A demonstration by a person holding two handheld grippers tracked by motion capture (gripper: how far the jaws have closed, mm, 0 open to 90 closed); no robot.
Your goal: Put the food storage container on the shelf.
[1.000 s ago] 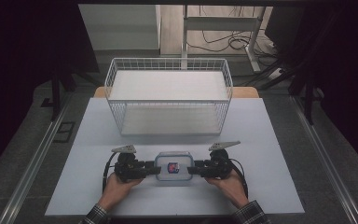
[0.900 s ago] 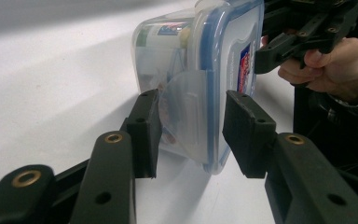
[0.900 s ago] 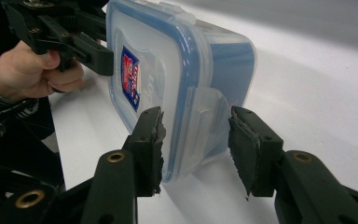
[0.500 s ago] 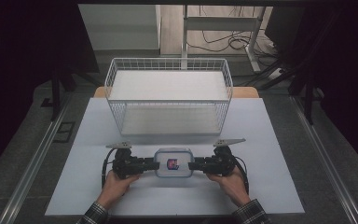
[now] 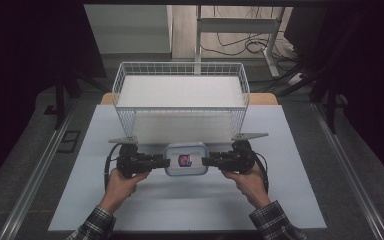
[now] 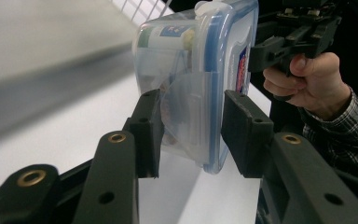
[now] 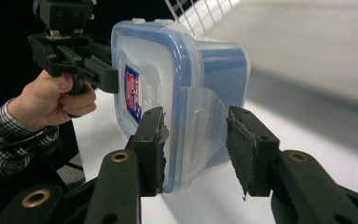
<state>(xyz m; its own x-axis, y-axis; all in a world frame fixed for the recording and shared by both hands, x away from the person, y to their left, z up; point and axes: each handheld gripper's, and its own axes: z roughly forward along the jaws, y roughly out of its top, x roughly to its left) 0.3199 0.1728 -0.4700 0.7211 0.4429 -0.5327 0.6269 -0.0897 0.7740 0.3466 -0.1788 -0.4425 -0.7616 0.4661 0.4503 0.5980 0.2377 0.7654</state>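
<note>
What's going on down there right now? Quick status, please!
Left tongs and right tongs clamp the lidded box by its ends. Wire basket right behind. Nothing between.

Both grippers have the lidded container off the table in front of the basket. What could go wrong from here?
1. The left gripper and right gripper each pinch only an end of the container, near its lid clips; uneven lifting may tilt it or let it slip.
2. The wire basket stands just behind, and its near rim could catch the container if carried over too low.
</note>
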